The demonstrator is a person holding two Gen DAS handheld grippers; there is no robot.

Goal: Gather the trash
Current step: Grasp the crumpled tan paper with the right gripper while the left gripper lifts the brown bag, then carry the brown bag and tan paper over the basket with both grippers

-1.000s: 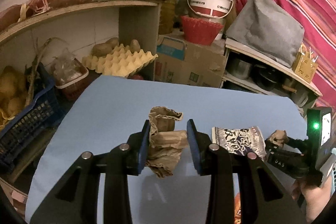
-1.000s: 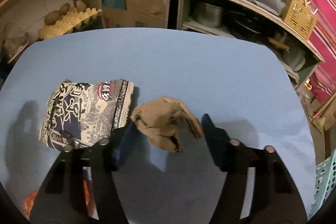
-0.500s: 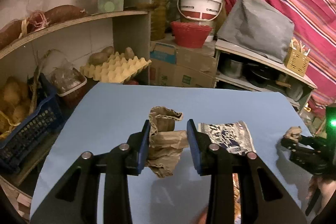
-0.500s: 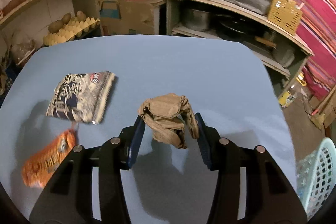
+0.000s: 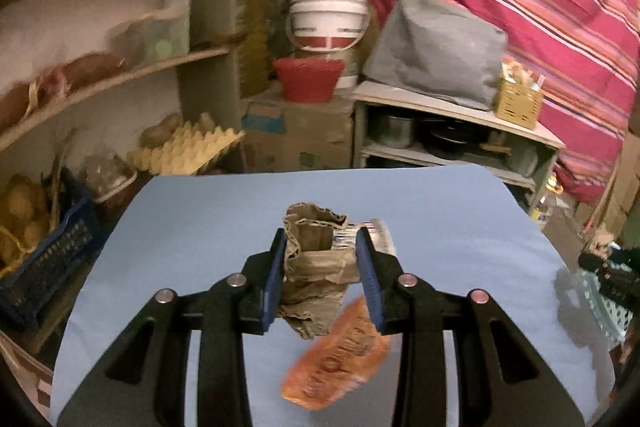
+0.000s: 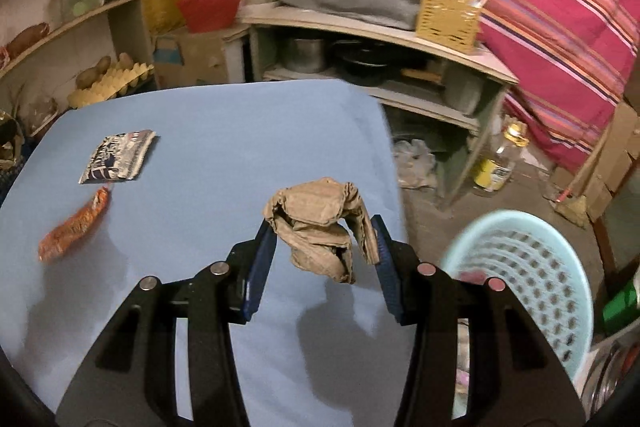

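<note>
My left gripper is shut on a crumpled brown paper bag and holds it above the blue table. My right gripper is shut on a crumpled brown paper wad, lifted near the table's right edge. An orange snack wrapper lies on the table under the left gripper; it also shows in the right wrist view. A dark printed snack packet lies flat further back, partly hidden behind the left fingers. A light blue perforated basket stands on the floor to the right of the table.
Shelves with potatoes, an egg tray and a blue crate stand left of the table. A cardboard box, red basket and low shelf with pots stand behind. A bottle and a broom are on the floor at right.
Both grippers have lifted with their paper. The right gripper closed on the wad and swung right toward the basket. The orange wrapper has come into view under the left gripper.
</note>
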